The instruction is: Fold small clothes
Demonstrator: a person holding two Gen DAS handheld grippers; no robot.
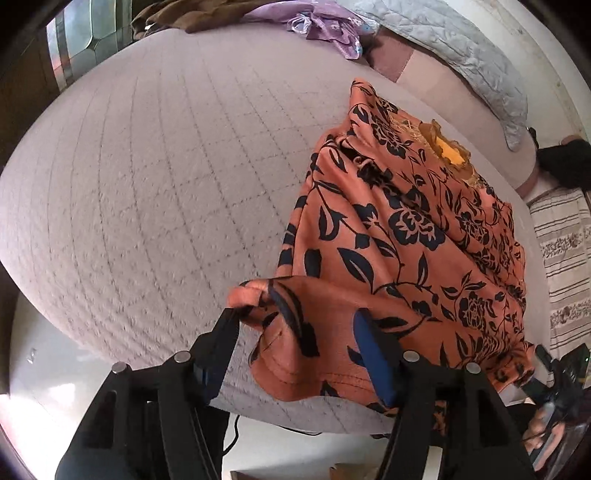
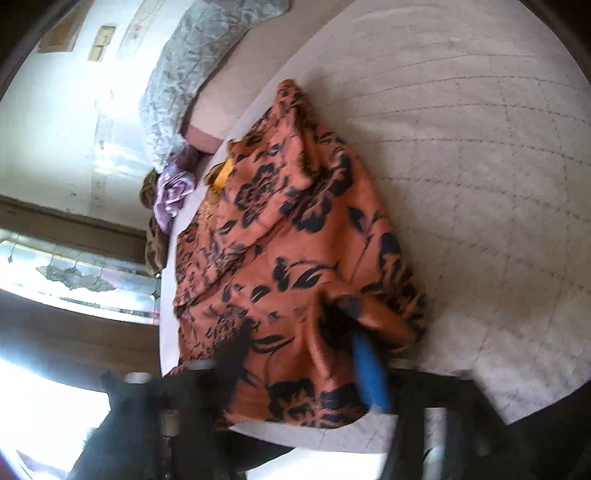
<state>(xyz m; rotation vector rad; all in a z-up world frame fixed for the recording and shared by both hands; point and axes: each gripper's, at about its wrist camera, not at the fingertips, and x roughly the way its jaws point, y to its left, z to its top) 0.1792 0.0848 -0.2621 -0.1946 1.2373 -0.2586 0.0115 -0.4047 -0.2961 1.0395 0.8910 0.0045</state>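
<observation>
- On the far left of the left wrist view: dark wood frame with a patterned glass pane (image 1: 79, 40), past the edge of the bed
- Filling the left and centre: pale grey quilted bedspread with stitched squares (image 1: 147, 177), bare over most of its width
- Top centre, at the far edge of the bed: crumpled brown cloth (image 1: 173, 18), touching a crumpled lilac satin garment (image 1: 332, 31) to its right
- Bottom centre: left gripper (image 1: 295, 319), black arms with blue pads, fingers spread wide with a hem corner of the orange garment bunched between them; left fingertip touching the rolled hem, right pad (image 1: 373, 358) against the cloth; firm pinch or not, cannot tell
- Right of centre: orange fabric garment printed with black flowers and leaves (image 1: 399, 236), lying on the right part of the bedspread, neckline with yellow lining at the far end, near hem raised off the bed
- Top right: grey quilted pillow (image 1: 461, 51) resting on a dusty pink mattress edge (image 1: 395, 59)
- Far right: striped and floral mat (image 1: 565, 251) down beside the bed
- Lower right corner: right gripper (image 2: 295, 343), gripping the other hem corner; in the blurred right wrist view, cloth draped between its black finger and blue pad (image 2: 369, 369), exact closure impossible to tell
</observation>
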